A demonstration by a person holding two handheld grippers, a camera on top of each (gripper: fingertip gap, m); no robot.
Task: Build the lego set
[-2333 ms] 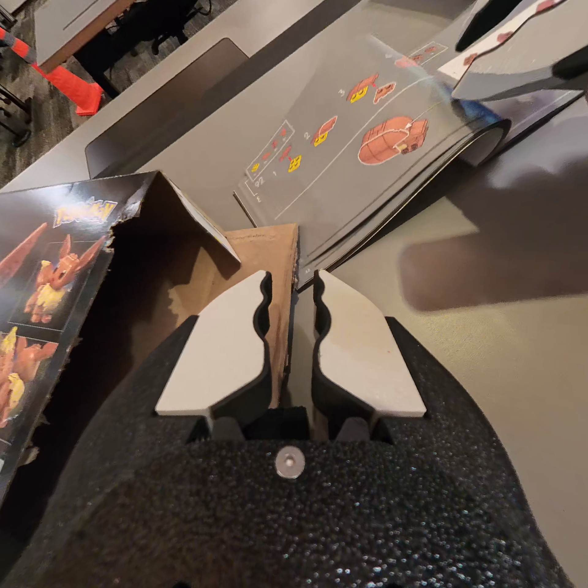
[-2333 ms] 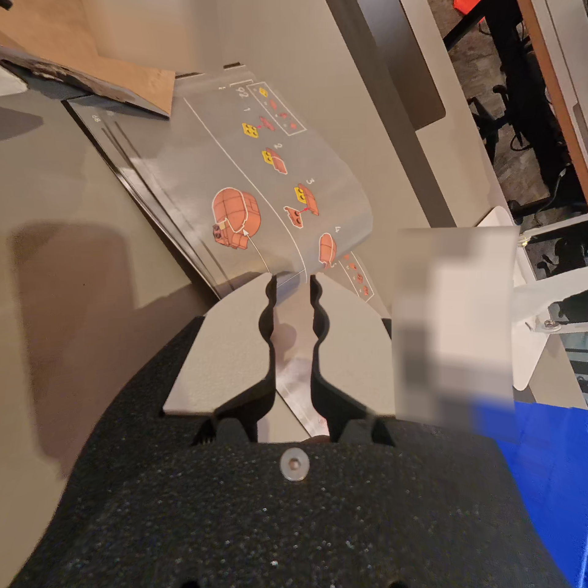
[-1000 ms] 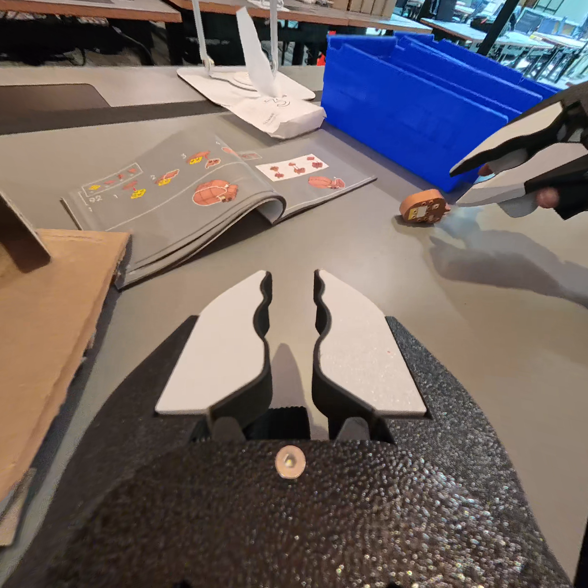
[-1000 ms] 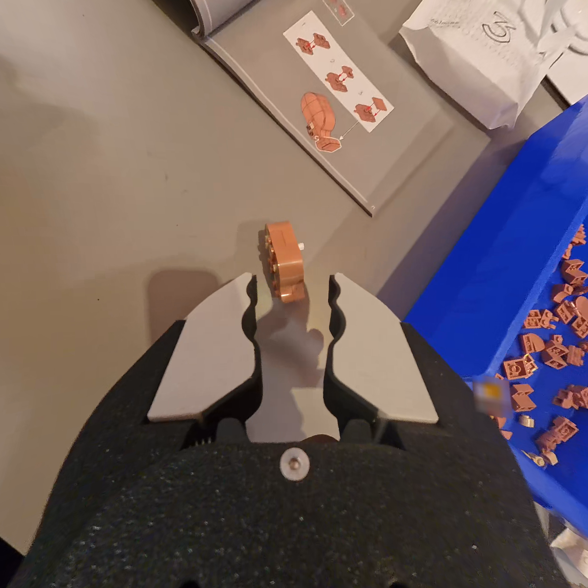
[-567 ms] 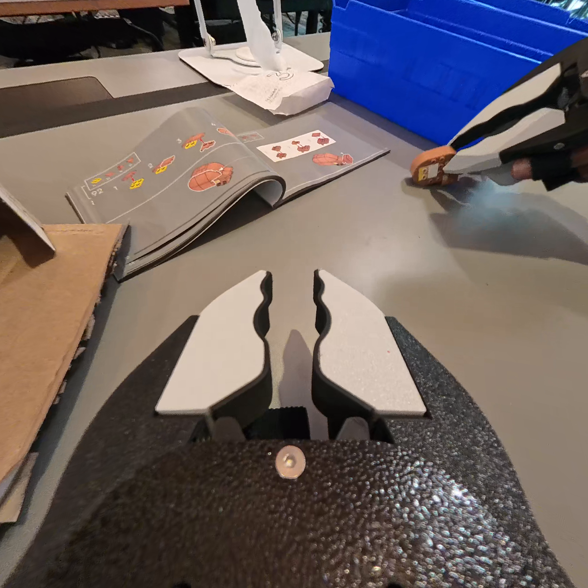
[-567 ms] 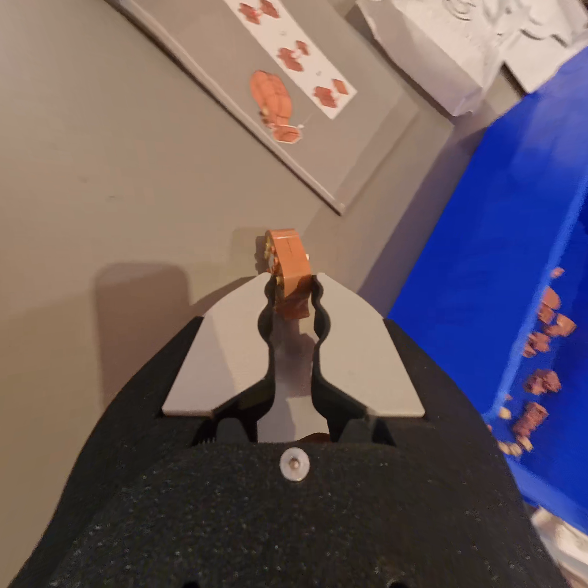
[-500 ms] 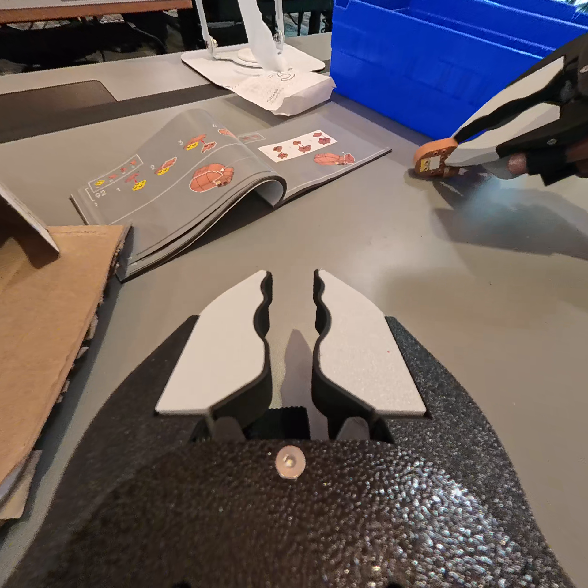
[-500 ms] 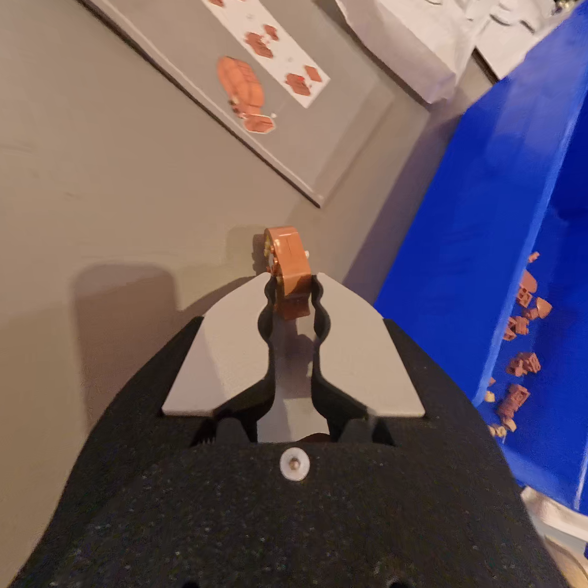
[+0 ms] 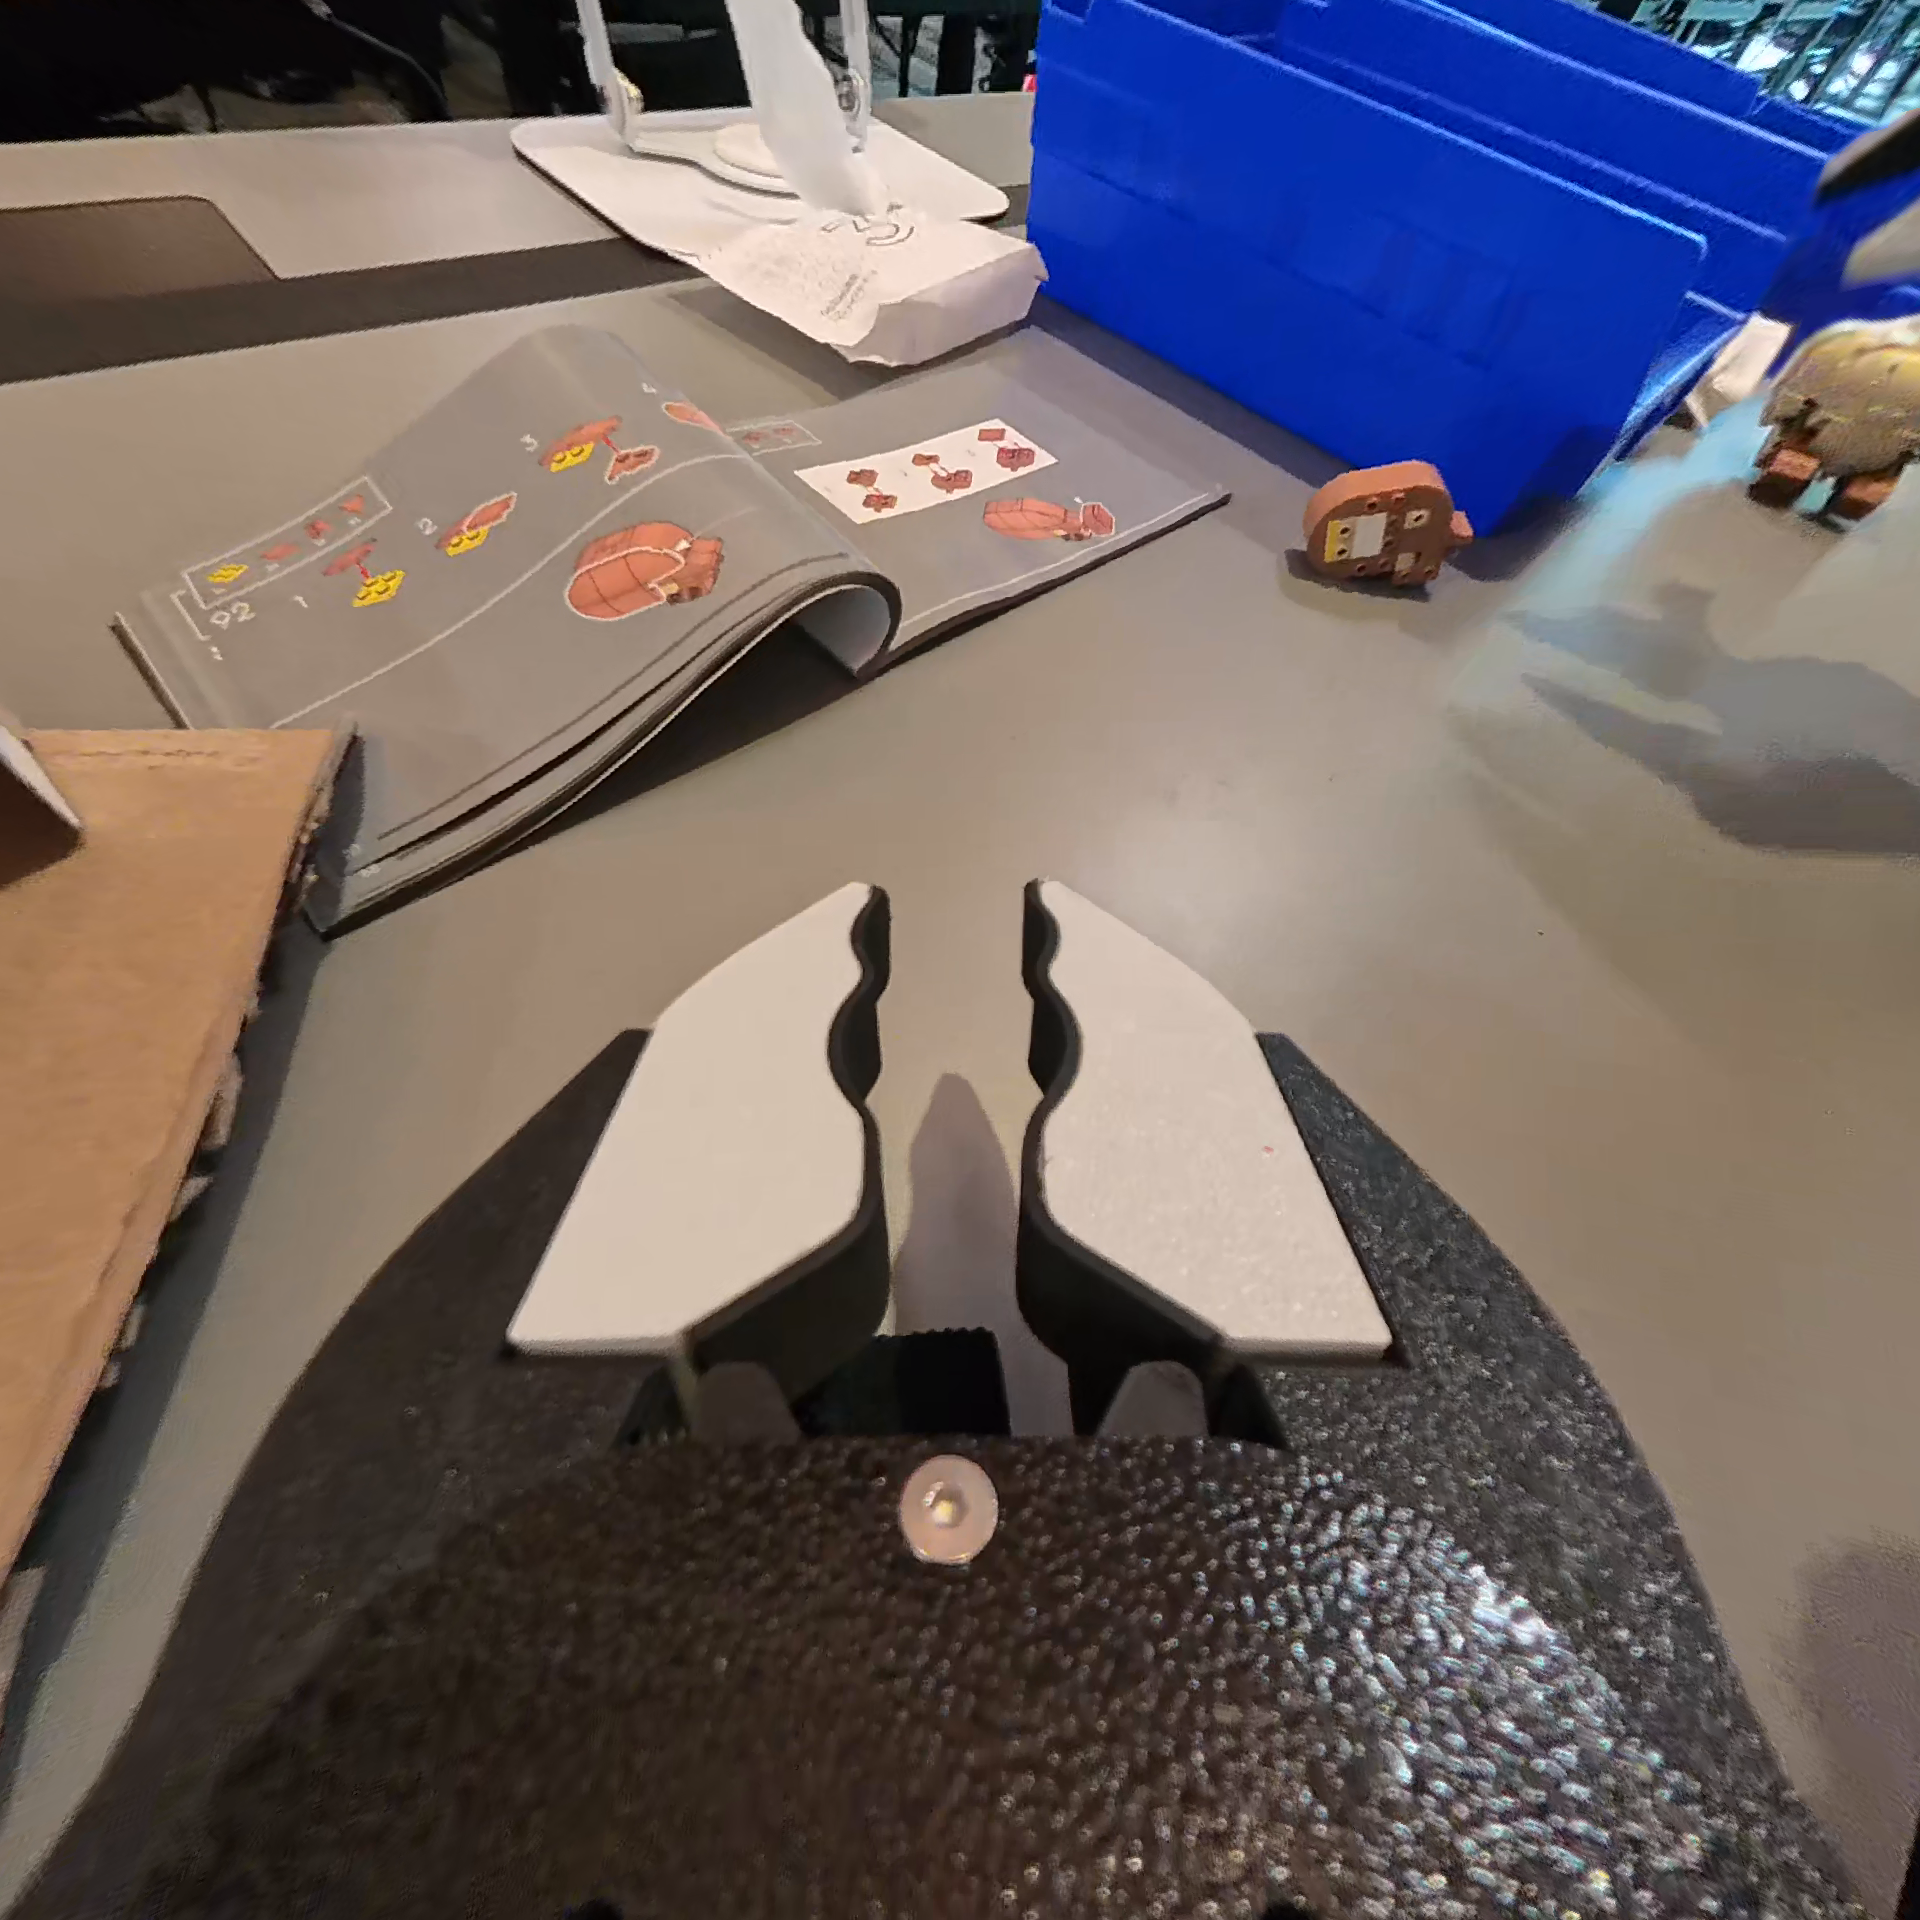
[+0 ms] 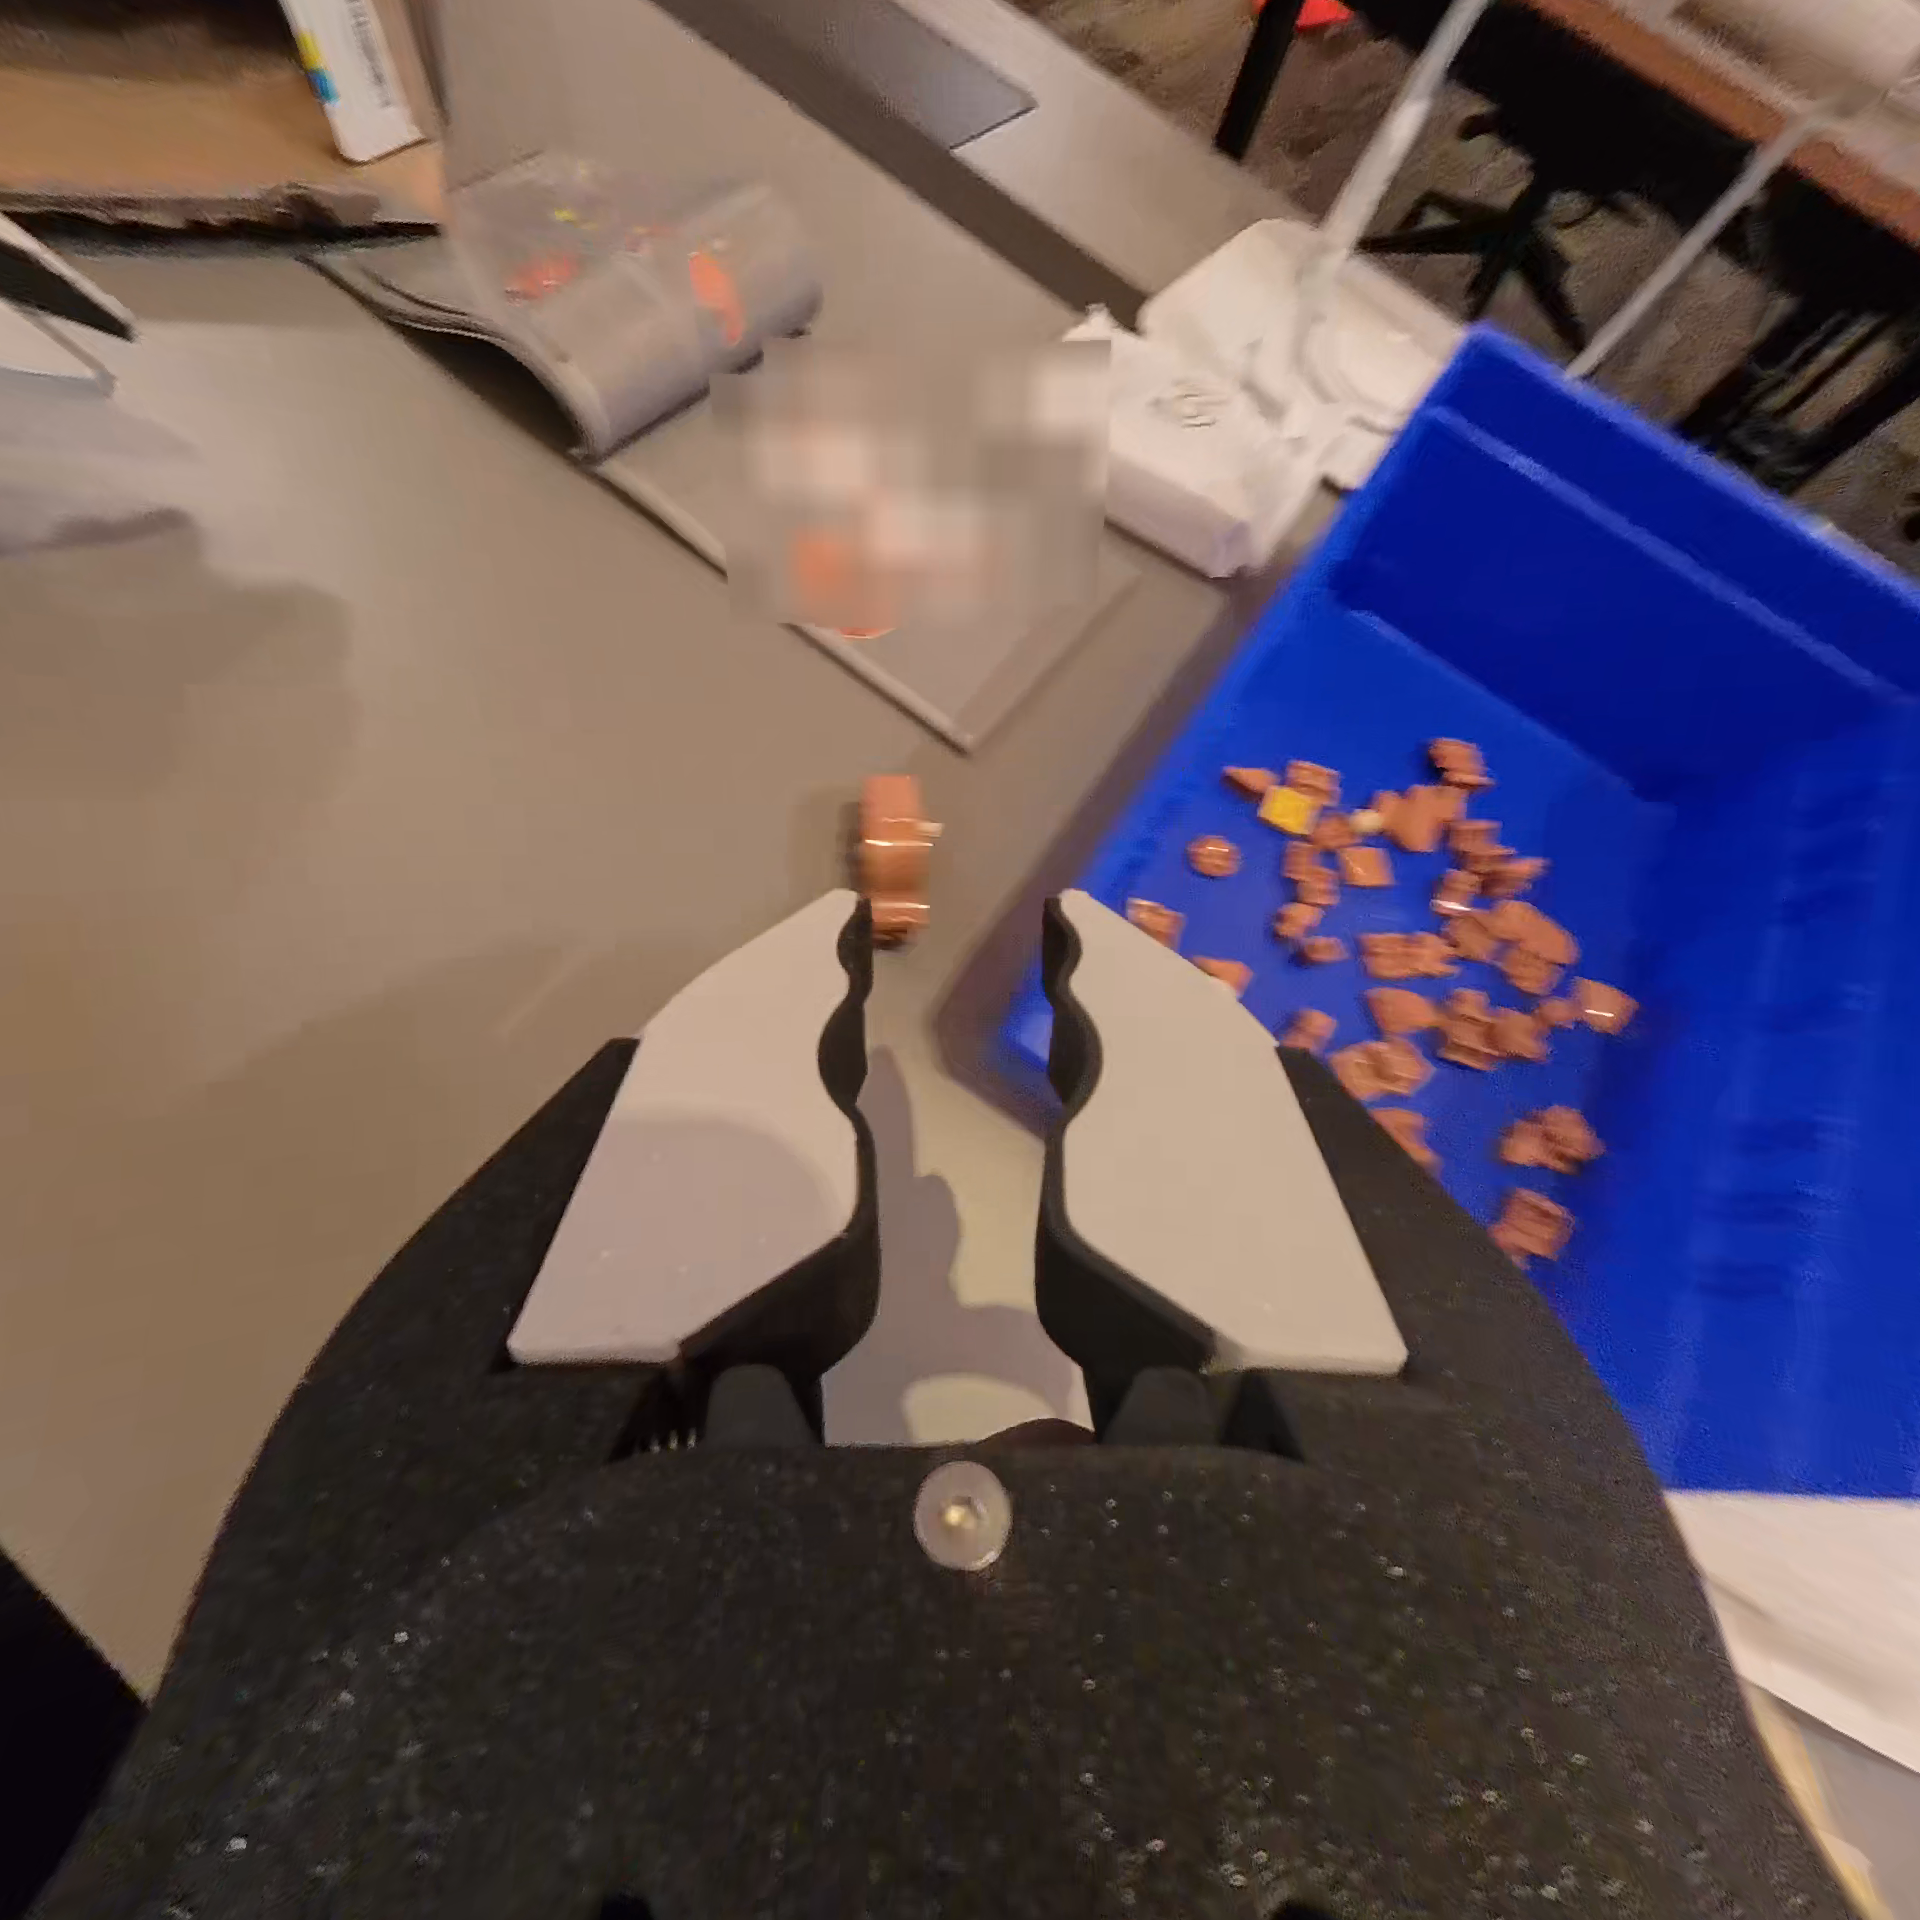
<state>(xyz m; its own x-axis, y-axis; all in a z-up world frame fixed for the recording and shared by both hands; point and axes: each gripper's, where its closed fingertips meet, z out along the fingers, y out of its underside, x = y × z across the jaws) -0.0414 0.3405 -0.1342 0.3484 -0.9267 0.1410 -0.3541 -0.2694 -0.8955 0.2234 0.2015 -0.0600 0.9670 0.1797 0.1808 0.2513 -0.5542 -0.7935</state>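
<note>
A small brown brick assembly [image 9: 1377, 525] stands on edge on the grey table [image 9: 1247, 831], close to the blue bin [image 9: 1351, 260]. In the right wrist view the assembly [image 10: 891, 862] sits just beyond my right gripper's left fingertip, with no pad pressing on it. My right gripper [image 10: 956, 914] is open and empty above the table, and its fingers [image 9: 1891, 249] show blurred at the top right edge of the left wrist view. My left gripper [image 9: 956, 904] is open and empty, low over bare table near an open instruction booklet [image 9: 623, 540].
The blue bin [image 10: 1766, 935] holds several loose brown bricks [image 10: 1455, 987]. A white paper bag [image 9: 883, 281] lies behind the booklet [image 10: 644, 312]. A cardboard flap [image 9: 125, 987] lies at the left. A blurred beige and brown figure [image 9: 1849, 436] stands at the far right.
My right gripper was shut on the brown assembly half a second ago. It has now opened and drawn back and up, leaving the assembly on the table. My left gripper has barely moved.
</note>
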